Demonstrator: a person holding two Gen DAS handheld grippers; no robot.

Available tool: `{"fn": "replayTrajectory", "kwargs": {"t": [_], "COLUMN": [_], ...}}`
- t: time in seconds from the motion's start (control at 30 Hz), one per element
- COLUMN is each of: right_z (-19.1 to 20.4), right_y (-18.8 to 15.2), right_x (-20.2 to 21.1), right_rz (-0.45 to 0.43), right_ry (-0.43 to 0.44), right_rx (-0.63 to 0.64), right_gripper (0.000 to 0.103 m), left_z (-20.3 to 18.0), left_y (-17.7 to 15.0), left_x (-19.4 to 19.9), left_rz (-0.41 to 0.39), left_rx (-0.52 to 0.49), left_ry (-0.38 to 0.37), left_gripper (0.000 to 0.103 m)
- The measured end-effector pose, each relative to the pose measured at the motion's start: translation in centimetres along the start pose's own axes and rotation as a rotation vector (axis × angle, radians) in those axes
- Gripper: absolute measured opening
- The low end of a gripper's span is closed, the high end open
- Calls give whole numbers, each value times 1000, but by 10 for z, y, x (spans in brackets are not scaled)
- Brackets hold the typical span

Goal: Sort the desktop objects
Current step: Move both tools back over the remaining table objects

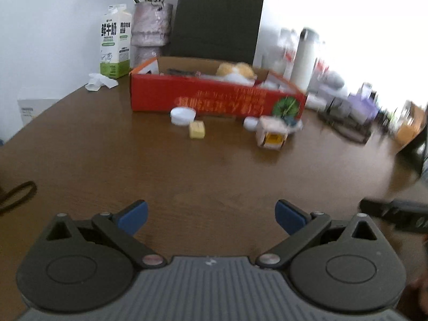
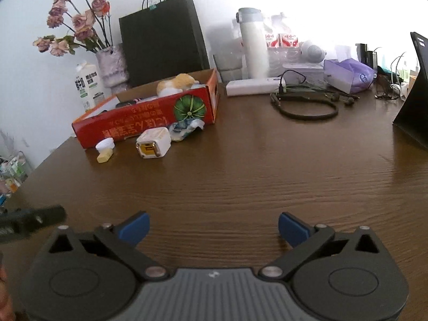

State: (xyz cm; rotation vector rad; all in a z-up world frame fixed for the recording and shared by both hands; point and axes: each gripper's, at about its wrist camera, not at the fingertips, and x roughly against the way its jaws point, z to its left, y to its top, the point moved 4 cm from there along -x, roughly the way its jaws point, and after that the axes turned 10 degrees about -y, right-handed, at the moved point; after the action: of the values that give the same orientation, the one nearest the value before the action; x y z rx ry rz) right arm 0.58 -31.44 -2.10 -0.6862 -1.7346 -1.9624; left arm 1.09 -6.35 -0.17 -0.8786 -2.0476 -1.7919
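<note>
- While several small items lie loose on the tabletop (image 2: 240, 176), sorting judged partly done: red cardboard box (image 2: 139, 123) already loaded, more left to go in.
- Inside the box: an orange-and-white plush toy (image 2: 175, 81) at the end nearer the black paper bag (image 2: 163, 42), plus a dark flat item and pale bits too blurred to name.
- Left outside, just in front of the box wall: white round lid (image 1: 183, 115), small yellow block (image 1: 197, 130) beside it, white cube-shaped charger (image 2: 153, 143) with a yellow face, and a crumpled blue-and-white wrapper (image 2: 184, 129) touching the box.
- Left tool (image 1: 211, 218) spread wide, nothing between the blue pads, low over bare wood and well short of the items.
- Right tool (image 2: 214, 231) likewise at full spread and empty, hovering over bare wood.
- Probably not for sorting: milk carton (image 1: 115, 45), flower vase (image 1: 152, 32), white flask (image 2: 254, 45), cable loop (image 2: 307, 107).
</note>
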Motion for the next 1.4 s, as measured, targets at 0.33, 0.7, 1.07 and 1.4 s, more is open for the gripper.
{"fn": "replayTrajectory", "kwargs": {"t": [0.33,0.7,1.07,1.4], "right_z": [-7,4,61,110], "right_y": [1,0,54,78], "right_x": [2,1,-47,-114], "right_rz": [-8,3,-15,42], "right_ry": [32,56,117,73], "right_rx": [-37,24,113,164], "right_gripper": [103,103,96,84], "left_z": [-2,8,36,48], "left_y": [-11,5,90,88], "left_x": [-8,-13,-104,-124], "left_rz": [16,3,20,37], "left_rx": [-13,-5,-60,-22], "left_ry": [35,3,-68,-89], "left_gripper": [103,103,66,21]}}
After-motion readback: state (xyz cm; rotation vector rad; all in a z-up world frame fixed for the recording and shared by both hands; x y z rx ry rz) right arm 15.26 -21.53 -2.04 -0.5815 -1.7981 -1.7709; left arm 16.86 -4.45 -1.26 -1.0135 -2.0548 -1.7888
